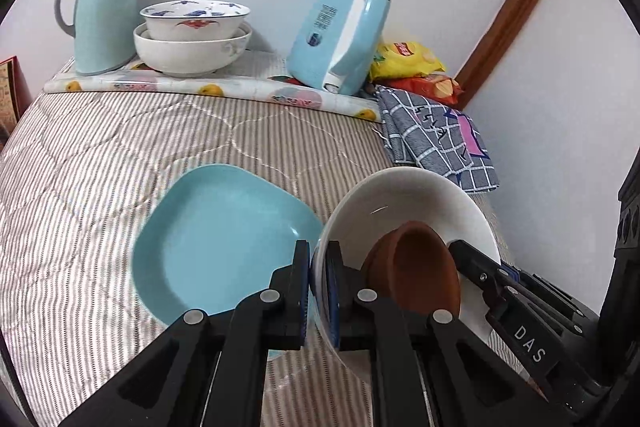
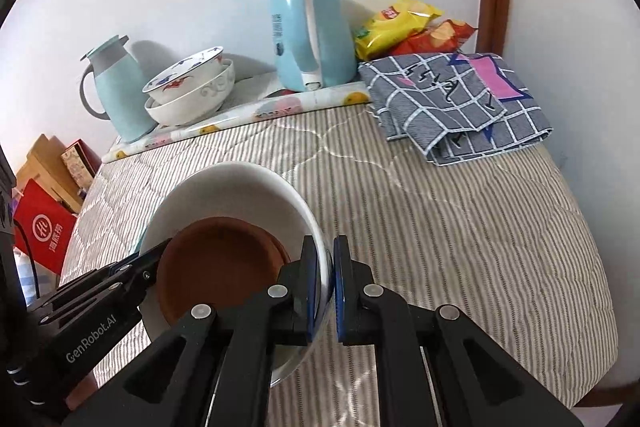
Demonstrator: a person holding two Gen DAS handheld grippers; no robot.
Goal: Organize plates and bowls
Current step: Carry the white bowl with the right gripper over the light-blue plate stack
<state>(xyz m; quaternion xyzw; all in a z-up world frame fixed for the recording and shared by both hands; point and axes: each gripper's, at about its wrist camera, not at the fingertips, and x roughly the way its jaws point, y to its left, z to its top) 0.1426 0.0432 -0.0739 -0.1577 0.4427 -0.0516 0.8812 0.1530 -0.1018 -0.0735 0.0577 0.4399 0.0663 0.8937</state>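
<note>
Lower centre of frame: glossy white bowl point(image 2: 236, 187), deep, tilted, with a matte brown bowl point(image 2: 216, 267) nested inside. Left gripper point(image 1: 318, 291) pinched narrow on its left rim; right gripper point(image 2: 328, 291) likewise clamped on its right rim. Lower left: pale blue plate point(image 1: 216, 243) alongside.

The white bowl point(image 2: 240, 187) pinched in both grippers looks glossy glazed ceramic; the brown dish point(image 2: 216, 267) inside is matt, like unglazed clay. Left of the left gripper point(image 1: 318, 291), the teal plate point(image 1: 216, 243) is smooth and satiny, on quilted striped cloth point(image 1: 100, 167).
</note>
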